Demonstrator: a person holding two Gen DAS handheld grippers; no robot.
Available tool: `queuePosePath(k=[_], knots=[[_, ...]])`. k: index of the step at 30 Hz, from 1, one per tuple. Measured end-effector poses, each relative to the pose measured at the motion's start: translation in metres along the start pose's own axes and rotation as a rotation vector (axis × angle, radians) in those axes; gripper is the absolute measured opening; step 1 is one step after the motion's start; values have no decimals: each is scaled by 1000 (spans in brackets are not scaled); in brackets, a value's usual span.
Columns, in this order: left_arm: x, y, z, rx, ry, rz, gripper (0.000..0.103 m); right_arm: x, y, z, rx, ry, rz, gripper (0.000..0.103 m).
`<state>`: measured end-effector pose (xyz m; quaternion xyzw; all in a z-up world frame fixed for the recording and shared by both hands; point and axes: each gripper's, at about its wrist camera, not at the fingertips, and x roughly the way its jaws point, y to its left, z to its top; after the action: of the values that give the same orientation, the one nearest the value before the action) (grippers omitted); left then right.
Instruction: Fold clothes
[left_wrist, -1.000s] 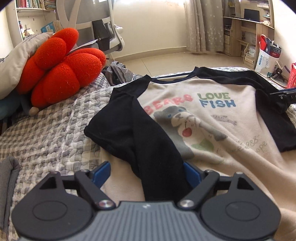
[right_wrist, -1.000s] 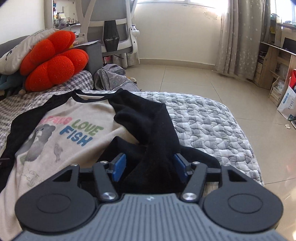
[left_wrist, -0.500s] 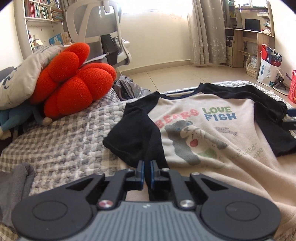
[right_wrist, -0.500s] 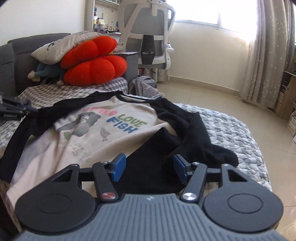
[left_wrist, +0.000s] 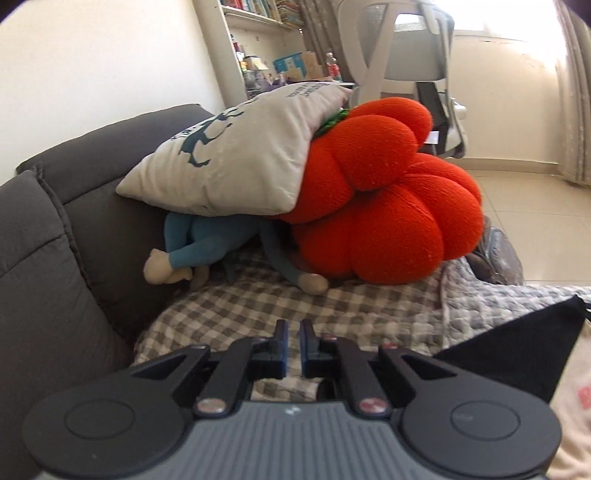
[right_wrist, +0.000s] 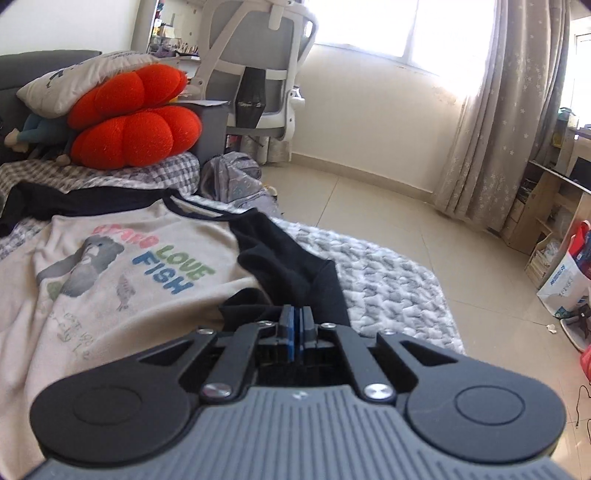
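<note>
Daylit room, strong backlight from the window, fisheye bending at every edge.

Sun pours through the window (right_wrist: 402, 33) and burns it out to white glare; the curtain (right_wrist: 506, 122) beside it glows, and the floor tiles below it carry a pale sheen. In the left wrist view the wall (left_wrist: 92, 62) far from the window looks washed out, and the whole frame is slightly soft with motion blur. Shadows are gentle under the red cushion (left_wrist: 384, 206). Corners darken in both views.
</note>
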<state>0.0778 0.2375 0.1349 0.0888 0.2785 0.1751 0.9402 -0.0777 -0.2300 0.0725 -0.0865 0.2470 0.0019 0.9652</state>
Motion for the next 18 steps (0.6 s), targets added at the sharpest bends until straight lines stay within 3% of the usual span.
queuePosePath(k=[2,4,6,10,11,14,18], knots=[[11,0,3,-16,19,0,6,-4,-25,19,52,-58,-81,2],[12,-1,-5,-56,60,-85,7,-4,-53,32,119,-105,-198,2],[4,-16,-29,-33,90,-181,10,4,-87,37,223,-109,-294,2],[-22,-46,-85,42,163,-308,17,34,-138,20,382,9,-374,2],[-30,-49,-97,33,178,-344,19,41,-141,13,368,40,-392,3],[-57,-54,-124,10,199,-441,38,42,-142,-9,413,74,-347,16],[-95,-54,-150,-16,194,-519,41,25,-128,-22,486,87,-222,16]])
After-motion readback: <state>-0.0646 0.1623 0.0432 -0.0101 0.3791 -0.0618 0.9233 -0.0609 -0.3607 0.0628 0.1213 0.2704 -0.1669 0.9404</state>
